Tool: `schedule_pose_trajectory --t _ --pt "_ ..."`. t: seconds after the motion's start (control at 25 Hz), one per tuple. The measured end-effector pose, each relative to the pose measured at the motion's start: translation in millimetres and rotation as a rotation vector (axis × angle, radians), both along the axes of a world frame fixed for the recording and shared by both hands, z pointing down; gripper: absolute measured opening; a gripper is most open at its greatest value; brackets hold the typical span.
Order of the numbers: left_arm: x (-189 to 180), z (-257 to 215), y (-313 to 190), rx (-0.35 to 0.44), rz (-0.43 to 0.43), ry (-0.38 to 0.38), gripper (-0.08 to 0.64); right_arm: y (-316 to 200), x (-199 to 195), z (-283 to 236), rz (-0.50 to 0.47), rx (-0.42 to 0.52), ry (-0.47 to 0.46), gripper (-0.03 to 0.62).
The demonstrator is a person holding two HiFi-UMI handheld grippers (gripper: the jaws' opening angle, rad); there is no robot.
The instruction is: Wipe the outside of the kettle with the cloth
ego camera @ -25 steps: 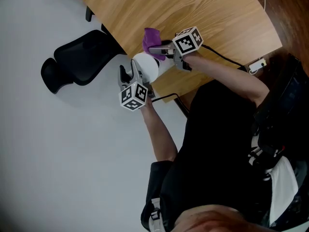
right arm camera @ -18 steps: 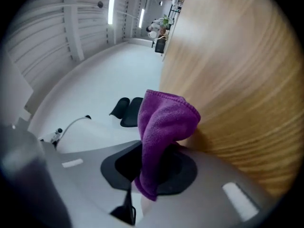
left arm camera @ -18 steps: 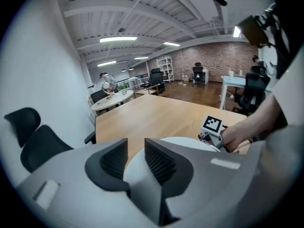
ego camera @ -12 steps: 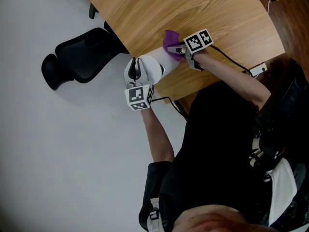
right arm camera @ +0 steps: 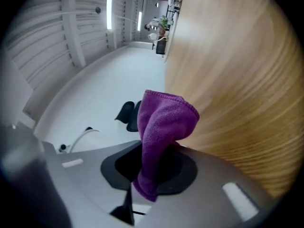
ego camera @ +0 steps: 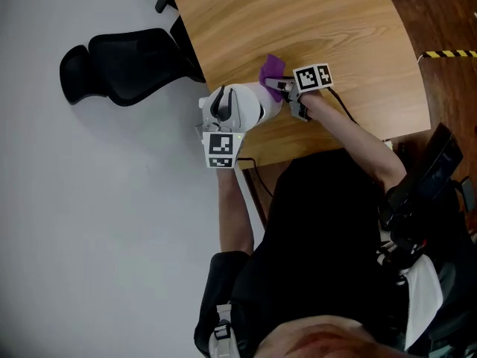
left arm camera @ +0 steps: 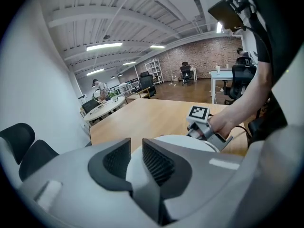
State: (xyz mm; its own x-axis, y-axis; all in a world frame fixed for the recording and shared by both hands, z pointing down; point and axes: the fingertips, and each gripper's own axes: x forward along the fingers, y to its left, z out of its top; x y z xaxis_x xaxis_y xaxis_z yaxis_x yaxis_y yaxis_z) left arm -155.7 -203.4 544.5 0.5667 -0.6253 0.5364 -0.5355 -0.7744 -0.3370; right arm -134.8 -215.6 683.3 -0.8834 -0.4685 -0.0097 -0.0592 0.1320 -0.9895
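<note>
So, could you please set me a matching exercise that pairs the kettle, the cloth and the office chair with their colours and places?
Things:
1. kettle
2. cloth
3. office chair

Colour and place:
A. black, on the floor beside the table
B. white, at the table's edge
C. purple, clamped in the right gripper

Pairs: 1-B, 2-C, 3-A.
</note>
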Motion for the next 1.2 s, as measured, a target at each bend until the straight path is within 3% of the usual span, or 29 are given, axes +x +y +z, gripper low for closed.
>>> schedule_pose_trajectory --t 0.12,0.2,0.36,0.44,0.52,0.6,0.76,0.84,0.92,1.04,1.12,1.2 --pt "3 -3 3 0.014 0.016 0.003 0.002 5 -1 49 -0.066 -0.068 0.120 0.063" --pt "-2 -7 1 0.022 0.035 0.008 0.002 -2 -5 30 -0.091 -0.037 0.131 0.063" --pt "-1 -14 2 0.028 0.016 0.026 0.002 -31 1 -121 -0.088 0.263 -0.073 0.063" --pt "5 -22 9 0.039 0.019 0.029 0.002 -29 -7 -164 -0.151 0.370 -0.093 0.063" --pt "9 -34 18 0.044 0.035 0.031 0.002 -25 -21 -155 -0.228 0.341 -0.055 0.064" --pt "9 -51 17 0.043 0.050 0.036 0.002 -31 -33 -115 -0.275 0.238 0.004 0.063" --pt "2 -89 13 0.049 0.050 0.079 0.002 -32 -41 -21 -0.345 0.072 0.217 0.063" --pt "-7 -97 9 0.066 0.035 0.144 0.002 -34 -35 11 -0.368 0.036 0.314 0.065" --pt "-34 -85 2 0.085 0.006 0.256 0.002 -40 -41 39 -0.374 0.022 0.388 0.064" --pt "-132 -70 -11 0.153 -0.110 0.501 0.002 -40 -78 68 -0.357 0.052 0.482 0.066" --pt "-208 -72 -17 0.206 -0.231 0.673 0.002 -30 -78 52 -0.314 0.093 0.476 0.067" --pt "-262 -66 -26 0.173 -0.251 0.787 0.002 -19 -68 5 -0.251 0.188 0.372 0.067"
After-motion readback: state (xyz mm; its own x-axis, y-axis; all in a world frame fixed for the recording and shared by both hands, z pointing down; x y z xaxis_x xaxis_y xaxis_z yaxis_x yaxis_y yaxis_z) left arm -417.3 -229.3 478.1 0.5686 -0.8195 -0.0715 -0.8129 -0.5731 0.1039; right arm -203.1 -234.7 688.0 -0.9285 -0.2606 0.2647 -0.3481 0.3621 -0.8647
